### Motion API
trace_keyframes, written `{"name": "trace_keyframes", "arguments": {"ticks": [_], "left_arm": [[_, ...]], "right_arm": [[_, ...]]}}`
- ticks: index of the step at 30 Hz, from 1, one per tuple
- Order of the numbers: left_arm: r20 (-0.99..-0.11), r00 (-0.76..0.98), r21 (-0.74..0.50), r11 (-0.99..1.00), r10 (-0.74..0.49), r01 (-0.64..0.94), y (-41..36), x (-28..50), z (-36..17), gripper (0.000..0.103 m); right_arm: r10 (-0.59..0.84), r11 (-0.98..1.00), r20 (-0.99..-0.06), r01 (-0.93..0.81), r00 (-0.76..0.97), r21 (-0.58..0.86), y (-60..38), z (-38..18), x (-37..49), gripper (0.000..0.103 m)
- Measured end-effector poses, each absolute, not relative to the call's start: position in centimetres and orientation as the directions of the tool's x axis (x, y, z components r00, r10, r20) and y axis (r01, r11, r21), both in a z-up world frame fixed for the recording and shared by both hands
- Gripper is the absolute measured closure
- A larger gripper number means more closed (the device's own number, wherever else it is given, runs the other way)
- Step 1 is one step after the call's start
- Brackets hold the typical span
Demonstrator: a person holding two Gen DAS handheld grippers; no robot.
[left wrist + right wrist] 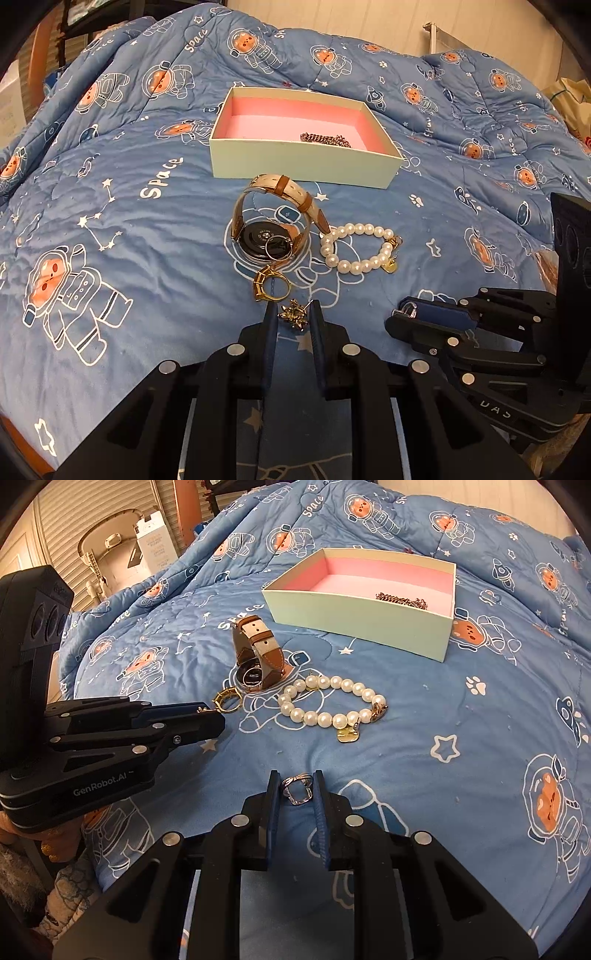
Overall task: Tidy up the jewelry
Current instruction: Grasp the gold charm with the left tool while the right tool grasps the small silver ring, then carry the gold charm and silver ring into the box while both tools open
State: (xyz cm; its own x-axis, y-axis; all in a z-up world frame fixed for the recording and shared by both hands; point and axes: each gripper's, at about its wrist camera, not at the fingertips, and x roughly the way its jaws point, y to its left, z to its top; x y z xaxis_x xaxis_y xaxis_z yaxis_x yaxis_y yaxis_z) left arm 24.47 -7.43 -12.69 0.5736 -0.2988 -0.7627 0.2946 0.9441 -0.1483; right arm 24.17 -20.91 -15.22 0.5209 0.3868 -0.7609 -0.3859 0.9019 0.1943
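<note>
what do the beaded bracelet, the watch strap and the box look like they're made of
Beaded bracelet: pearl or imitation pearl, going by the glossy cream beads, with a gold-tone metal charm. Watch strap: probably leather, matte beige with brown trim. Box: likely cardboard, with thin stiff pale green walls and a pink lining.

"Space" is printed repeatedly on the blue quilt (pixel 110 229); "GenRobot.AI" marks the left gripper (pixel 212 716).

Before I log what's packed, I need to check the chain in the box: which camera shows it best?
The right wrist view: the chain lies a little less hidden behind the front wall of the box. In the left wrist view the chain is cut lower by the wall.
</note>
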Motion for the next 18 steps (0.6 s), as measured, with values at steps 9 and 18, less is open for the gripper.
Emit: {"name": "trace_keyframes", "arguments": {"ticks": [9,18], "left_arm": [[-0.728,0.612,-0.148,0.943,-0.308,0.299,-7.5,23.5,-10.7,0.086],[-0.699,0.642,-0.132,0.939,-0.315,0.318,-8.1,23.7,-8.9,0.086]], "right_arm": [[0.406,0.898,-0.744,-0.385,0.531,0.215,-21.4,-14.3,23.6,0.085],[0.416,0.893,-0.71,-0.404,0.567,0.201,-21.7,-11.9,24.0,0.085]]}}
